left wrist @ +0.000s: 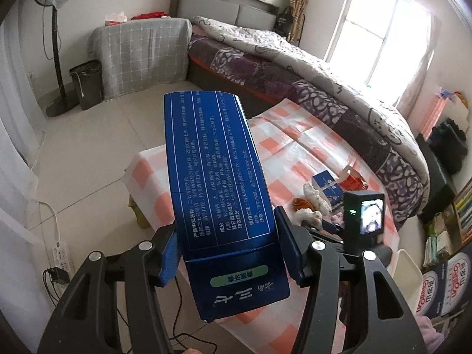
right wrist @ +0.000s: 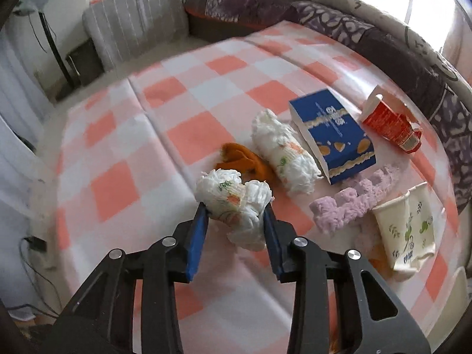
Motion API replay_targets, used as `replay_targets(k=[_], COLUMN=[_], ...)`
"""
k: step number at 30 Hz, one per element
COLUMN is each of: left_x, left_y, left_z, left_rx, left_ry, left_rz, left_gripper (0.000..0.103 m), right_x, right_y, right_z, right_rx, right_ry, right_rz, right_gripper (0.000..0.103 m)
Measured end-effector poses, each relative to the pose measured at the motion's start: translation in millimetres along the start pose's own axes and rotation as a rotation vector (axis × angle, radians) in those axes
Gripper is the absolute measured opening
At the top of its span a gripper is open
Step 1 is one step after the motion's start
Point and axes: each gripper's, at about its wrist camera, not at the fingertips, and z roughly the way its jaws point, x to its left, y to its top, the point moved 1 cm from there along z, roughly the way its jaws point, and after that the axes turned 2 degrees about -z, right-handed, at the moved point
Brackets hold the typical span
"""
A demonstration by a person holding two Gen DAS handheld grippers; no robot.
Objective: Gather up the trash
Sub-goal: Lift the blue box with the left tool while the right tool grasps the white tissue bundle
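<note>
My left gripper [left wrist: 227,227] is shut on a long dark blue toothpaste box [left wrist: 212,162], held by its lower end above the checked tablecloth [left wrist: 295,153]. In the right wrist view my right gripper [right wrist: 235,208] has both blue pads against a crumpled white padded wad [right wrist: 233,194] lying on the cloth. Beyond it lie an orange rag [right wrist: 244,159], a second white roll [right wrist: 283,153], a blue carton [right wrist: 336,135], a torn red carton [right wrist: 389,124], a purple fuzzy strip [right wrist: 354,200] and a squashed paper cup [right wrist: 410,230].
A dark waste bin [left wrist: 87,84] stands on the floor at the far left, beside a cloth-covered cabinet [left wrist: 141,56] and a standing fan [left wrist: 56,59]. A bed [left wrist: 324,82] runs behind the table. A power strip [left wrist: 60,256] and cables lie on the floor at left.
</note>
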Motion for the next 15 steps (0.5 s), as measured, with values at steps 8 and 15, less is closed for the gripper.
replay_targets(k=[8, 15], left_x=[2, -2], left_y=[-1, -6], left_z=[-4, -7], left_rx=[-0.039, -0.067], left_ry=[0.018, 0.027], left_rz=[-0.014, -0.014], left_gripper=[0.057, 0.057], right_x=[27, 33], right_y=[16, 14], right_z=[-76, -132], right_rx=[-0.155, -0.253], right_ry=[0.026, -0.011], right_rz=[-0.033, -0.024], right_gripper=[0.035, 0.036])
